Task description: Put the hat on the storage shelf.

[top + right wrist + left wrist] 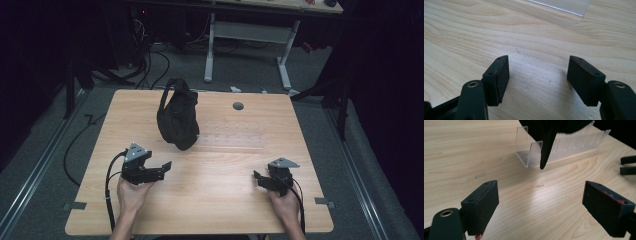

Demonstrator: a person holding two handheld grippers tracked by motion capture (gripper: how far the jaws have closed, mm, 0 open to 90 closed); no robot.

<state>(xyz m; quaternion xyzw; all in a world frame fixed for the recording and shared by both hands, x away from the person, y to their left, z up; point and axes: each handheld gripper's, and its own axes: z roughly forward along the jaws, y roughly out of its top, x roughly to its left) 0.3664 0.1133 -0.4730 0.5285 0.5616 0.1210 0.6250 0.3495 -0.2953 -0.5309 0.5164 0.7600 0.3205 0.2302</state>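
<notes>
While both hands rest low on the wooden table [210,200], the left gripper [161,169] points toward the black bag [177,117], which stands upright on the far left part of the tabletop — near the gripper, ahead of it, but clearly apart from it. In the left gripper view its jaws are spread wide with nothing between them, and a dark pointed part of the bag [547,147] hangs down in front of a clear plastic rack [564,143] that lies on the wood just behind. In the high view this clear plastic rack [232,140] stretches along the middle of the table, its left end touching or just beside the bag's lower edge. The right gripper [258,179] is near the table's right front, well apart from the bag — its jaws are also parted and empty in the right gripper view, with a corner of the rack [564,6] ahead of them.
</notes>
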